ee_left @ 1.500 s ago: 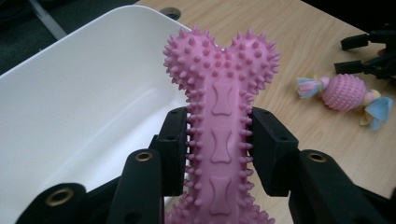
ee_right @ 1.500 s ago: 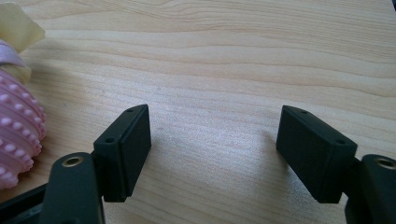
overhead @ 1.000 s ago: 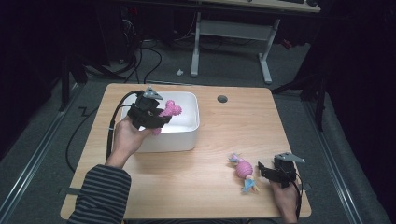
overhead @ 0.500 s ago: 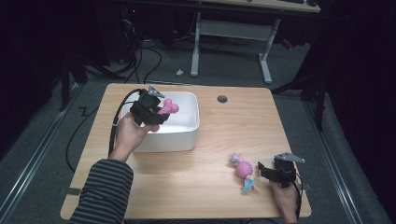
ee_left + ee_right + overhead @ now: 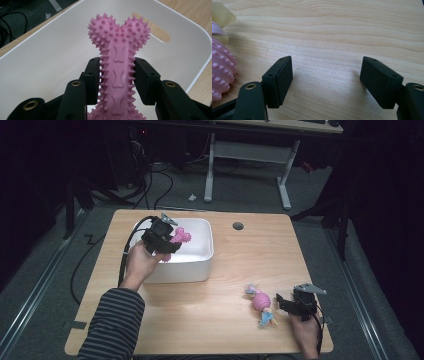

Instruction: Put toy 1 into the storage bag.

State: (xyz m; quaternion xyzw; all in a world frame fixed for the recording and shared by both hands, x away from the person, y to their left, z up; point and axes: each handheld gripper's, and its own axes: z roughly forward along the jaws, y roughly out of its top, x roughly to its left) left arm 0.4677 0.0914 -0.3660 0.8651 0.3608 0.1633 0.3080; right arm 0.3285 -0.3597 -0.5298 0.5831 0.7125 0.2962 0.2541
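Left claw (image 5: pixel 117 75) pinches the pink spiky bone (image 5: pixel 119 52) mid-shaft, long axis pointing straight out over the white bin (image 5: pixel 205 251) (right claw (image 5: pixel 327 82) gapes empty above the bench (image 5: pixel 337 30)).

The table (image 5: pixel 235 270) has a light wooden top with rounded corners and a small round grey cable port (image 5: pixel 238 226) near its far edge. It stands on grey carpet (image 5: pixel 65 270), which is lit around the table and falls into darkness at both sides. A pale strip (image 5: pixel 30 305) runs slantwise along the floor on the left, and another on the right (image 5: pixel 367 300). Beyond the table stands a second desk (image 5: pixel 280 126) with a wooden top on a light grey metal frame with 2 legs (image 5: pixel 282 180) and a crossbar. Black cables (image 5: pixel 170 175) lie in loops on the carpet under it, beside a small white scrap (image 5: pixel 192 197). The far room is dark.
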